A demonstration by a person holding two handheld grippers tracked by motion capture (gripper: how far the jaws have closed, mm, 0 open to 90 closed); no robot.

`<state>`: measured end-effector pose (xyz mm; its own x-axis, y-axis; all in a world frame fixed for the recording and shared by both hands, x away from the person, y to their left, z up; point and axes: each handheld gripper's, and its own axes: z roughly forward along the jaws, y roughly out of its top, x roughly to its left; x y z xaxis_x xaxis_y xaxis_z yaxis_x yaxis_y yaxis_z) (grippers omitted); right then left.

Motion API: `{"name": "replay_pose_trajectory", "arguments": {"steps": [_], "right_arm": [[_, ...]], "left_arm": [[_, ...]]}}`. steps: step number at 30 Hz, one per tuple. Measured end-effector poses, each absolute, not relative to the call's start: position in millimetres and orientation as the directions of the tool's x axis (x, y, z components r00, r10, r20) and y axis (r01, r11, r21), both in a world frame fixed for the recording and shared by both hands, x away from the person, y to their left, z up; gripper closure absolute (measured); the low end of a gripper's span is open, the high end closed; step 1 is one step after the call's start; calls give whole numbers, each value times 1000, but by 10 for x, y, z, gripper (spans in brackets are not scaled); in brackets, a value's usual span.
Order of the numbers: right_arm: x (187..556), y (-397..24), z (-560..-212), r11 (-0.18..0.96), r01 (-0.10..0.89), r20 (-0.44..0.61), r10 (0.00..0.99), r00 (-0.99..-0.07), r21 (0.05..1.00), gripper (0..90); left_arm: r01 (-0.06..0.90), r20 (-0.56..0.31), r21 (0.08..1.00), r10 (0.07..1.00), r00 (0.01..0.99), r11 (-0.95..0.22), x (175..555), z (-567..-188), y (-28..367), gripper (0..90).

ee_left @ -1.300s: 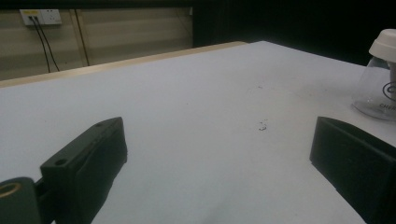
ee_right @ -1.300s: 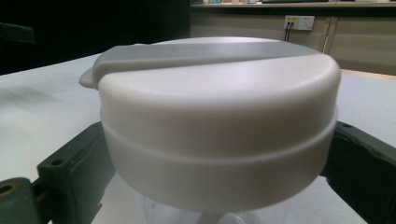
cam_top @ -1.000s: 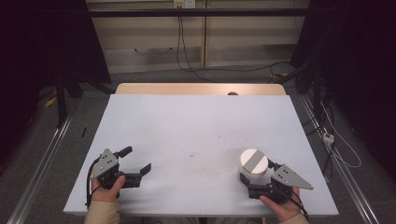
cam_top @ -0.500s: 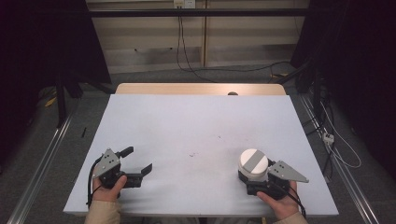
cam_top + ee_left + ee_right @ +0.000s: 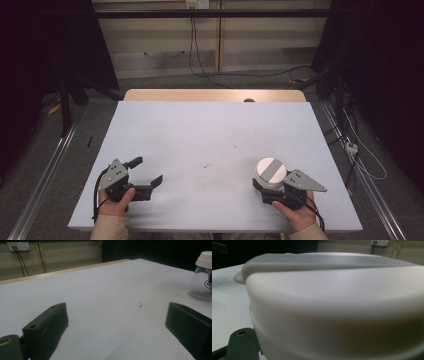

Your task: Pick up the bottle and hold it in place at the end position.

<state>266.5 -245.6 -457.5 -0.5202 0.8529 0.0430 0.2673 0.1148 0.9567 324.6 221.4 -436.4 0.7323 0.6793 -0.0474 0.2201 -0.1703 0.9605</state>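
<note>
A clear glass jar (image 5: pixel 271 172) with a white lid stands on the table's near right part, and the left gripper view catches it at the far right (image 5: pixel 203 277). My right gripper (image 5: pixel 266 189) sits tight against the jar's near side, its fingertips tucked under the lid. Its jaws have just been closing on the jar; the part they pinch is hidden. Seen from the right gripper view, the lid (image 5: pixel 337 302) looms very close. My left gripper (image 5: pixel 146 171) rests open at the near left, with bare table between its jaws (image 5: pixel 117 312).
The white table (image 5: pixel 200 130) has a wooden strip along its far edge. A few small dark specks (image 5: pixel 140 305) mark its middle. Cables and metal rails lie on the dark floor around it.
The right gripper has edged slightly forward against the jar. The jar and the left gripper have stayed where they were.
</note>
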Motion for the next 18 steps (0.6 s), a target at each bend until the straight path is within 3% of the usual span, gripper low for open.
{"name": "replay_pose_trajectory", "arguments": {"steps": [18], "right_arm": [[2813, -2426, -4449, 91, 233, 46, 851, -523, 968, 183]], "left_arm": [[225, -60, 961, 674, 736, -160, 3253, -4366, 2200, 41]]}}
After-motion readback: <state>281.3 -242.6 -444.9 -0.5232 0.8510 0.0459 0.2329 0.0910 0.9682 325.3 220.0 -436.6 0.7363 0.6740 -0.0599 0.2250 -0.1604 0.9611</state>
